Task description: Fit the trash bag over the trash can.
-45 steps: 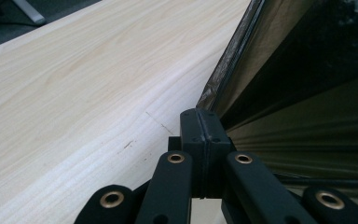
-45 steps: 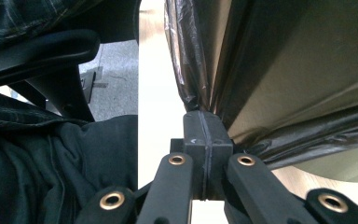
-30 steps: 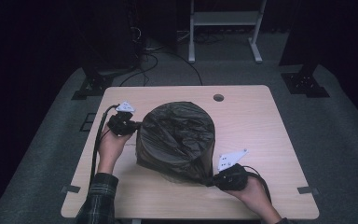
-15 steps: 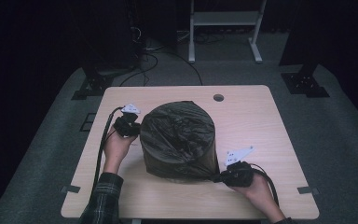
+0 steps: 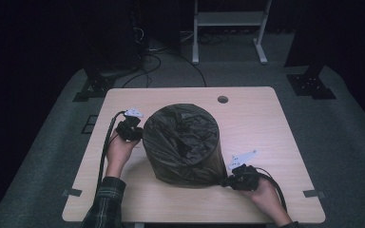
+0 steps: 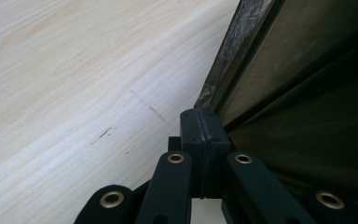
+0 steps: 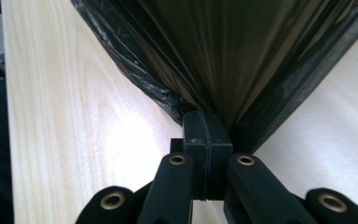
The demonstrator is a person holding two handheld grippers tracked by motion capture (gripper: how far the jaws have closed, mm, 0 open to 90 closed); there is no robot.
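Observation:
A black plastic bag (image 5: 183, 142) covers an upright round form in the middle of the wooden table (image 5: 266, 123). It is drawn taut down the sides and crumpled on top. My left gripper (image 5: 135, 130) is at the bag's left side, low by the table. In the left gripper view its jaws (image 6: 204, 122) are shut, with the bag's edge (image 6: 223, 79) running into them. My right gripper (image 5: 225, 182) is at the bag's lower right corner. In the right gripper view its jaws (image 7: 207, 122) are shut on film that fans out from the bag (image 7: 223, 46).
A round cable hole (image 5: 223, 99) lies in the table behind the bag. Tape marks (image 5: 71, 193) sit near the front corners. Beyond the table are floor cables (image 5: 157, 61), a white stand's legs (image 5: 228, 33) and dark equipment bases (image 5: 92, 88).
The bag has gone from a puffed, rounded heap to a taut cylinder shape. Both grippers have pulled its edge downward, the right one moving toward the front right.

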